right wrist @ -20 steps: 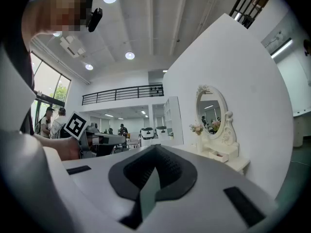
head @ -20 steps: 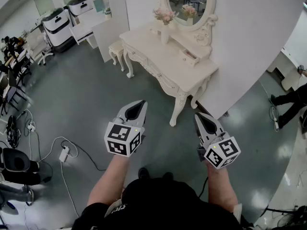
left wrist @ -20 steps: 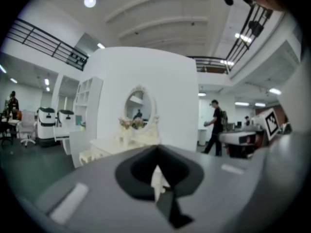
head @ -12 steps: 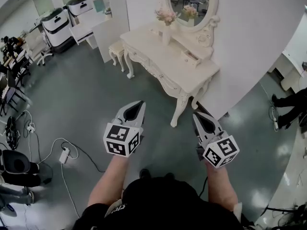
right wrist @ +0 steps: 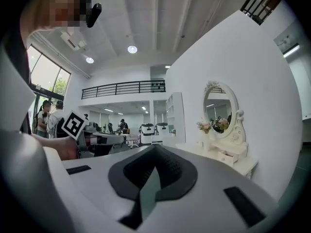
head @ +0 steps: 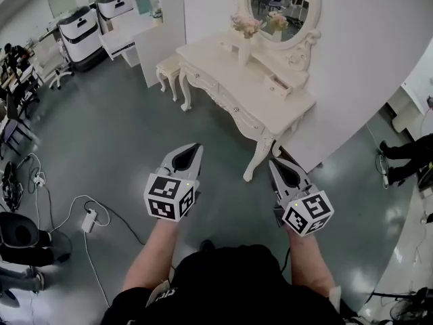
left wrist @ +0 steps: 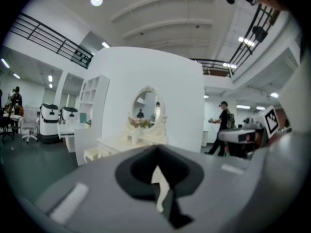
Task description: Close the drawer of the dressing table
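A cream dressing table (head: 260, 103) with an oval mirror (head: 281, 5) stands against the white wall, ahead of me. One small drawer (head: 279, 85) under the mirror is pulled out over the tabletop. A vase of pink flowers (head: 245, 39) stands beside it. My left gripper (head: 191, 147) and right gripper (head: 279, 164) are held side by side over the floor, well short of the table, both shut and empty. In the right gripper view the table (right wrist: 233, 161) and its pulled-out drawer (right wrist: 224, 157) show at the right. The left gripper view has the table (left wrist: 129, 141) straight ahead.
A small stool (head: 168, 66) sits at the table's left end. White machines (head: 81, 29) stand at the back left. Cables and a power strip (head: 90, 219) lie on the floor at left, near black chairs (head: 24, 239). A person's legs (head: 406, 151) show at the right edge.
The dressing table has shifted slightly rightward and looks a little nearer in the head view. Both grippers keep the same pose, shut.
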`<state>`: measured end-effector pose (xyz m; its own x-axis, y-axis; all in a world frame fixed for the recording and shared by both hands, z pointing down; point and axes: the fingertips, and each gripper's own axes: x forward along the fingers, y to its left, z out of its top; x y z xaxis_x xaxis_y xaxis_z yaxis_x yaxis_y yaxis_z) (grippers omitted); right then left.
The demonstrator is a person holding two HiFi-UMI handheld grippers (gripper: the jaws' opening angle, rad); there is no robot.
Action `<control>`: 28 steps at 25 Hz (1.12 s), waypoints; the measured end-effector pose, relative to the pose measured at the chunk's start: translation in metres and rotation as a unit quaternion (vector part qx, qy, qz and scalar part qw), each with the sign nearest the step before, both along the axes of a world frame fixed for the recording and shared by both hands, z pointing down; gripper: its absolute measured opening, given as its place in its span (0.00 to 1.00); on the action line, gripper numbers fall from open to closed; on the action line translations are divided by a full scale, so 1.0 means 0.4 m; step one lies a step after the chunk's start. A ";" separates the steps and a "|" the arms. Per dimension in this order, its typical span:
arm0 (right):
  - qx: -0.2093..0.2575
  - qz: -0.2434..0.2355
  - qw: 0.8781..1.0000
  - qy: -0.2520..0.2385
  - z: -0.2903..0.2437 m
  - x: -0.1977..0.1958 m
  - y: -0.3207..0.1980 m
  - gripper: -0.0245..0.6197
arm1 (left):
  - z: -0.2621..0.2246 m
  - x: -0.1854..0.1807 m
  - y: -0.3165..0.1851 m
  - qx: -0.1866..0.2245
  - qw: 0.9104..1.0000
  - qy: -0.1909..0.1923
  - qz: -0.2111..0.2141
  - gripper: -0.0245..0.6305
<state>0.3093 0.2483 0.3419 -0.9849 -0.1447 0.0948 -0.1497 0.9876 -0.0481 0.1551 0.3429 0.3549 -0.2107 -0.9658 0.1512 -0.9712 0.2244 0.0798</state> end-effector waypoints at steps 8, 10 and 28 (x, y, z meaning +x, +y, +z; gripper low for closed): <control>-0.018 0.018 0.999 0.020 0.038 -0.050 0.022 0.03 | 0.024 -0.052 0.036 0.010 0.999 0.034 0.013 0.05; -0.020 0.016 0.999 0.025 0.044 -0.066 0.023 0.03 | 0.027 -0.064 0.036 0.009 0.999 0.036 0.013 0.05; -0.053 -0.010 0.998 0.036 0.115 -0.239 -0.184 0.03 | 0.060 -0.181 -0.163 -0.008 0.998 0.065 0.023 0.05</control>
<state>0.2138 0.1745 0.3880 -0.9774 -0.1114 0.1794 -0.1378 0.9802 -0.1424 0.0826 0.2779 0.3789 -0.1442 -0.9710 0.1907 -0.9621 0.1827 0.2023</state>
